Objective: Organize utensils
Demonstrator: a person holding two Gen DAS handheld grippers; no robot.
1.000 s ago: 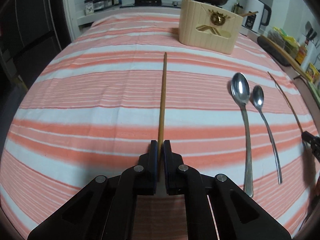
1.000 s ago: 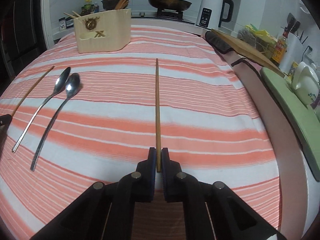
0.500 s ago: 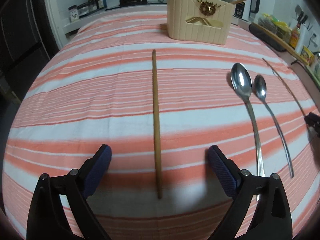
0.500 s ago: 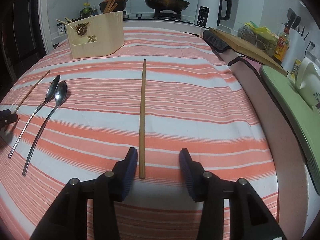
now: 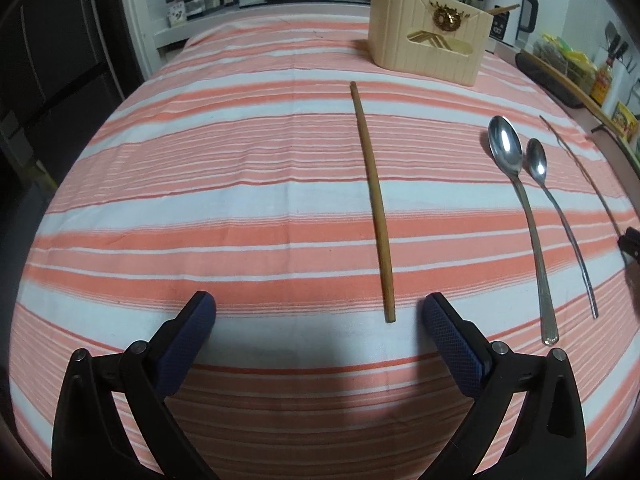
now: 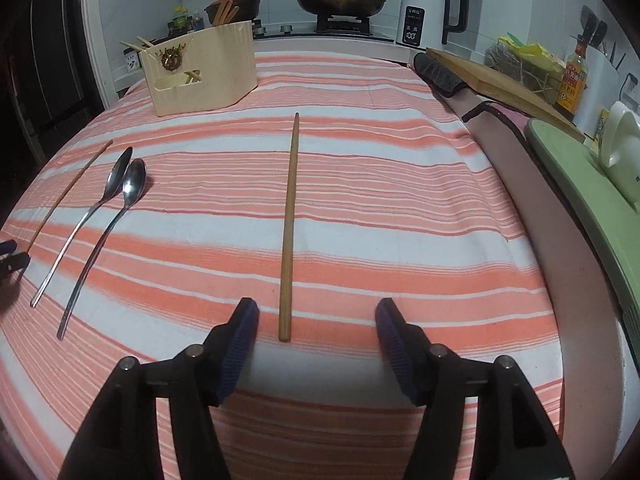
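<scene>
Now we have both chopsticks released.
Our left gripper (image 5: 316, 316) gapes wide, the right gripper (image 6: 316, 316) has just been opening; each brown wooden chopstick (image 5: 374, 204) (image 6: 289, 232) lies free on the striped worktop (image 5: 200, 200). Next, back away.

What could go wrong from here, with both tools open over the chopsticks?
1. Each chopstick lies flat on the striped cloth; a regrasp could snag fabric or roll the stick.
2. The two spoons lie close together, so grabbing one may nudge the other.
3. The utensil holder stands far back; long chopsticks could tip or miss its opening.
</scene>
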